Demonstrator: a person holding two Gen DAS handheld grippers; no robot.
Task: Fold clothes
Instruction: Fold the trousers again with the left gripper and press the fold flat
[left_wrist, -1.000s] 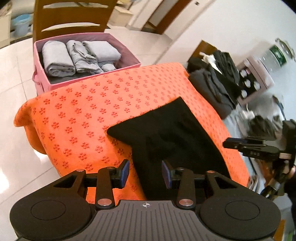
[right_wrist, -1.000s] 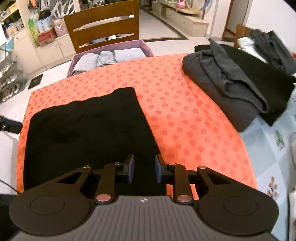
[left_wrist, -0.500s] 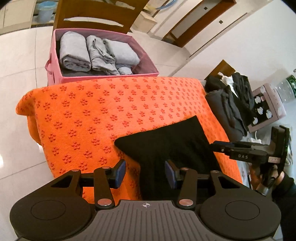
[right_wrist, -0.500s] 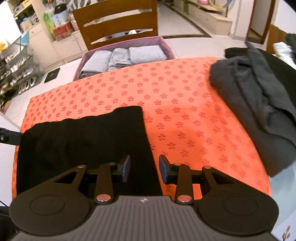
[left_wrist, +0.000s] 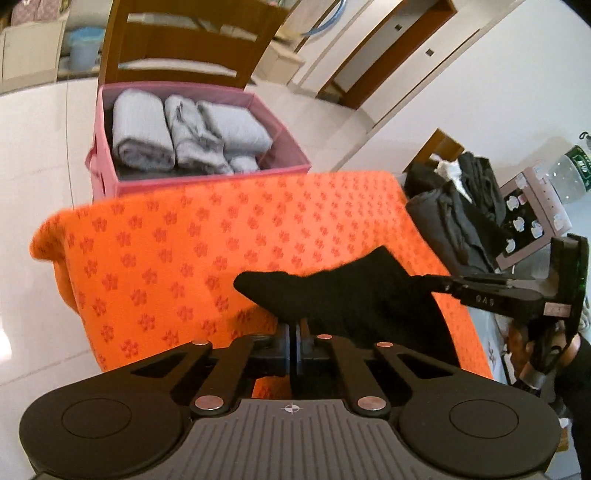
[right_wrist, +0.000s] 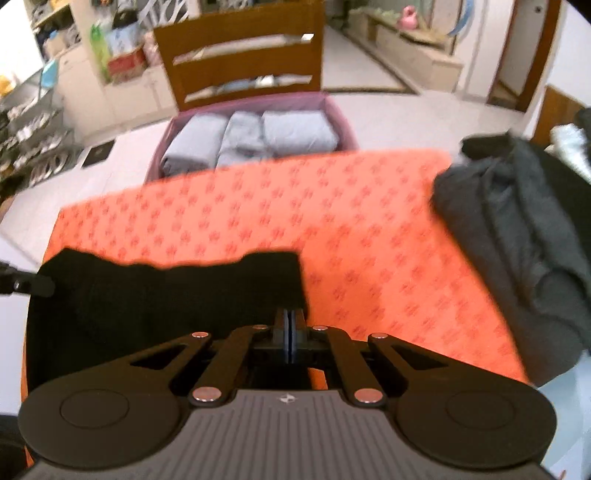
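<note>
At the near edge of the orange cloth (right_wrist: 369, 229) lies the black garment (right_wrist: 155, 295). The left gripper (left_wrist: 294, 334) is pinched shut on one near corner, and the right gripper (right_wrist: 290, 325) is pinched shut on the other. Past the far edge stands a pink box (left_wrist: 207, 177) of gray clothes (left_wrist: 184, 136).

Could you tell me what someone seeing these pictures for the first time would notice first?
The bright orange flower-patterned cloth covering the table dominates both views. On its near side lies a black garment, with the left tongs and the right tongs each shut on its near edge. Beyond the far edge stands a pink box of rolled grey clothes, and a dark pile sits at the right.
</note>
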